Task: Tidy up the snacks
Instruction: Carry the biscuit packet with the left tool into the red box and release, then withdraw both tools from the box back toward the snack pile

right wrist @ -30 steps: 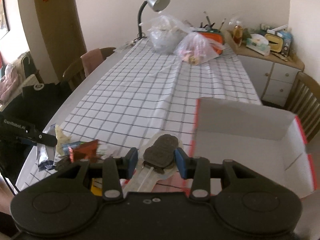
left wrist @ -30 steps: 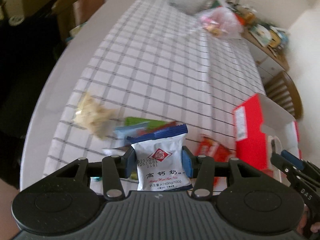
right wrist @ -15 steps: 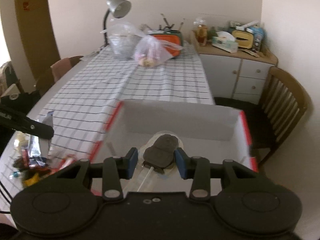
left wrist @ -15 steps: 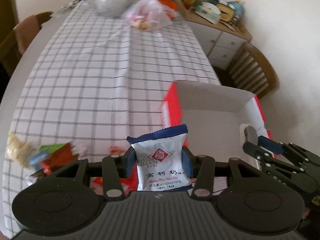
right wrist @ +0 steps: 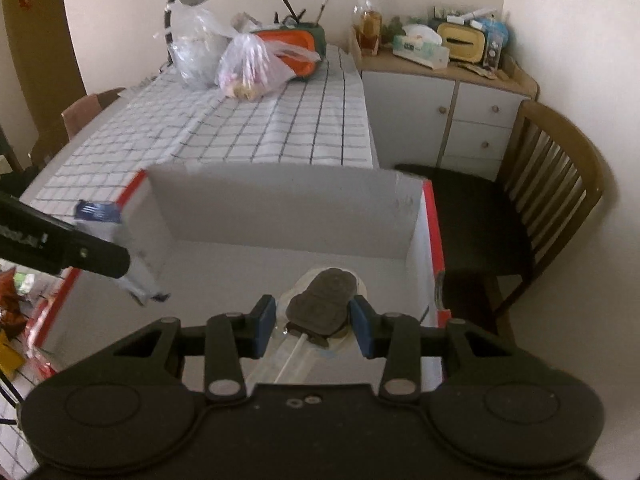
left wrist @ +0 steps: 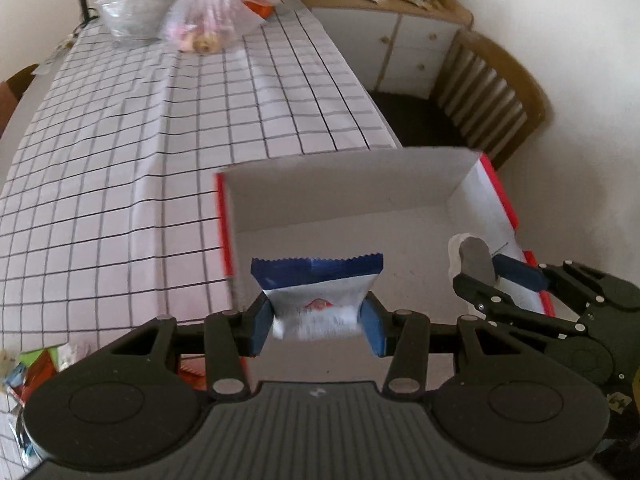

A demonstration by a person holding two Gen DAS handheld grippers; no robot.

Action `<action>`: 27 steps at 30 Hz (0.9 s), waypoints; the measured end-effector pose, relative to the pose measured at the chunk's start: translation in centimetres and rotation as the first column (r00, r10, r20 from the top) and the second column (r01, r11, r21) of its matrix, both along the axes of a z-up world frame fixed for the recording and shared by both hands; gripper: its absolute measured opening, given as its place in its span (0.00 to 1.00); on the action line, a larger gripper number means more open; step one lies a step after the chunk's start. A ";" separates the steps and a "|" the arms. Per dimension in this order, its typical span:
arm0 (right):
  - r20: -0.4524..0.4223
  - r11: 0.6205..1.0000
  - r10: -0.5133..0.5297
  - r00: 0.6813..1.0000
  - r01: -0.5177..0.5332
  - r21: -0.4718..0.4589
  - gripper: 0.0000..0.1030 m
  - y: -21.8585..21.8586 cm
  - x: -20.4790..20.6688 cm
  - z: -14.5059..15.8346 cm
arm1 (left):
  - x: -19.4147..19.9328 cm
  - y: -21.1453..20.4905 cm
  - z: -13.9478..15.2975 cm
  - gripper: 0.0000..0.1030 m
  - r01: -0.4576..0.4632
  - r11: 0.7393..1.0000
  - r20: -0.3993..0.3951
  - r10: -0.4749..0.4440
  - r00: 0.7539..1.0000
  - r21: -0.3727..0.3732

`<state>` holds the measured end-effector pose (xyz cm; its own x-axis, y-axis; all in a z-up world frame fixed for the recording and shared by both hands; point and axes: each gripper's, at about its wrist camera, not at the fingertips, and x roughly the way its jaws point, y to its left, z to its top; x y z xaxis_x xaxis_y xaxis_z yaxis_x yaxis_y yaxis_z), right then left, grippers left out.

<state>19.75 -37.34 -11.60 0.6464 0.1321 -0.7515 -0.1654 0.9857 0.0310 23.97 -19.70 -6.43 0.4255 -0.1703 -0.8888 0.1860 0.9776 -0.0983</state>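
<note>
The left gripper (left wrist: 318, 322) has its blue pads pressed against both sides of a white snack packet with a blue crimped top edge (left wrist: 316, 300), jaws partly closed around it. The packet hangs above the near left part of the open cardboard box with white inside walls and red outer faces (left wrist: 344, 184); in the right wrist view the same packet (right wrist: 136, 256) sits at about 9 o'clock, just inside the box's left wall (right wrist: 160, 216).

The right gripper (right wrist: 312, 326) is narrowed onto a dark brown chocolate-coated treat on a white stick in a clear wrapper (right wrist: 322, 300), held over the box floor near its right wall. From the left wrist view that gripper (left wrist: 486, 270) shows at 3 o'clock with the dark treat (left wrist: 474, 258) between its fingers.

The box stands on a table covered by a white cloth with a black grid (left wrist: 160, 128). A small heap of colourful snack wrappers (left wrist: 30, 368) lies on the cloth at 8 o'clock, well apart from the box's far wall. Two knotted clear plastic bags (right wrist: 248, 64) rest at the far end near 12 o'clock, and a wooden chair with a slatted back (right wrist: 556, 184) stands at 3 o'clock beside the box
</note>
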 end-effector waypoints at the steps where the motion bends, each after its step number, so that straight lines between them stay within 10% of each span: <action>1: -0.012 1.000 0.000 1.000 0.000 0.001 0.38 -0.1 0.2 -0.5 | 0.3 -0.6 -0.5 0.45 0.009 1.000 -0.003 -0.009 1.000 0.014; 13: -0.101 0.999 0.021 0.995 -0.024 -0.028 0.38 0.2 1.4 -3.7 | 2.3 -3.0 -5.6 0.45 0.048 0.994 -0.081 -0.040 0.996 0.102; 27: -0.035 0.998 0.034 0.999 -0.033 0.047 0.46 0.4 -0.6 -0.5 | 0.3 -1.3 -3.9 0.45 0.026 0.998 -0.025 -0.024 0.999 0.061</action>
<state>19.19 -36.92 -12.12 0.6136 0.1885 -0.7668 -0.1962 0.9770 0.0832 24.28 -21.00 -10.33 0.4000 -0.1256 -0.9079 0.2089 0.9770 -0.0432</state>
